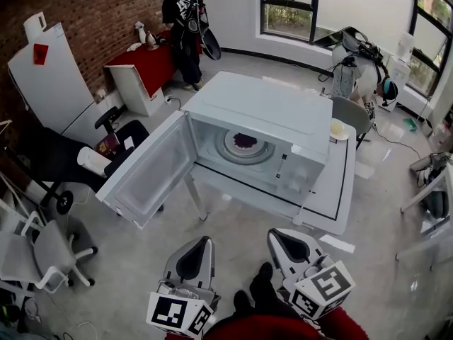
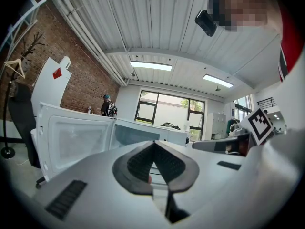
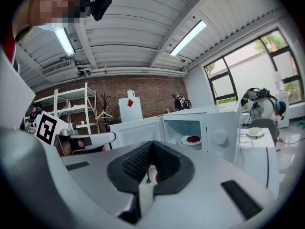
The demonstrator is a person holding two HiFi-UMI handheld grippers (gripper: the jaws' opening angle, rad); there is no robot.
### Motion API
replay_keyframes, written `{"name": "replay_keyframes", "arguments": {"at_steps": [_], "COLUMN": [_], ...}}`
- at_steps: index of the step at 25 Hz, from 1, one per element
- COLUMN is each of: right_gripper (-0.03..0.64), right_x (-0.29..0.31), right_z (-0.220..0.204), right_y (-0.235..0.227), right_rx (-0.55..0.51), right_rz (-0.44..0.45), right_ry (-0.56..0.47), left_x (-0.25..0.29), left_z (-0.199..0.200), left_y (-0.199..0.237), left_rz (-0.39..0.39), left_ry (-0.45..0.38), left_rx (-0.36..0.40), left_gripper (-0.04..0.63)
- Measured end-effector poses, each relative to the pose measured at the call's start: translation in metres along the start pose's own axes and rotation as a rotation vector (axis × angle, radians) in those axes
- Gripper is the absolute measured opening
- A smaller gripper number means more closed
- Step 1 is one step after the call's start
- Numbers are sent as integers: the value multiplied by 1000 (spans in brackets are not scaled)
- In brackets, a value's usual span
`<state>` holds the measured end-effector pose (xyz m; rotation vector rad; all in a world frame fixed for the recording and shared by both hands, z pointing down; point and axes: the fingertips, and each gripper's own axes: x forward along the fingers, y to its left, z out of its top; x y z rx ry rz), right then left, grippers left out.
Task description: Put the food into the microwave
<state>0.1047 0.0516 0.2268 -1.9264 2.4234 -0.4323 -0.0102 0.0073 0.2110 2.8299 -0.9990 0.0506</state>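
Microwave (image 1: 276,115) stands on the worktop (image 1: 333,200) with its door (image 1: 145,176) swung open; the plate of food (image 1: 245,142) sits inside. Left gripper (image 1: 200,250) and right gripper (image 1: 287,243) are short of the microwave; fingers of both clenched, empty.

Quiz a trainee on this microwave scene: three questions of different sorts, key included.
1. True or false: the microwave has its door open.
2. Where is the red food? A) on a chair B) inside the microwave C) on the floor
3. Fill in: the left gripper and the right gripper are both empty and ____ (open or shut).
Key: 1 true; 2 B; 3 shut.
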Motion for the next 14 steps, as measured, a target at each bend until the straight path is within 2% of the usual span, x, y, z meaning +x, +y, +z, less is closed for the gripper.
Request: {"name": "replay_keyframes", "arguments": {"at_steps": [14], "right_gripper": [12], "right_x": [-8], "right_z": [-9], "right_y": [1], "right_rx": [-1], "right_rz": [-11], "right_ry": [7], "left_x": [-9], "left_z": [-7], "left_y": [-7], "left_rz": [-11], "left_ry": [2], "left_rx": [-12], "left_gripper": [9]}}
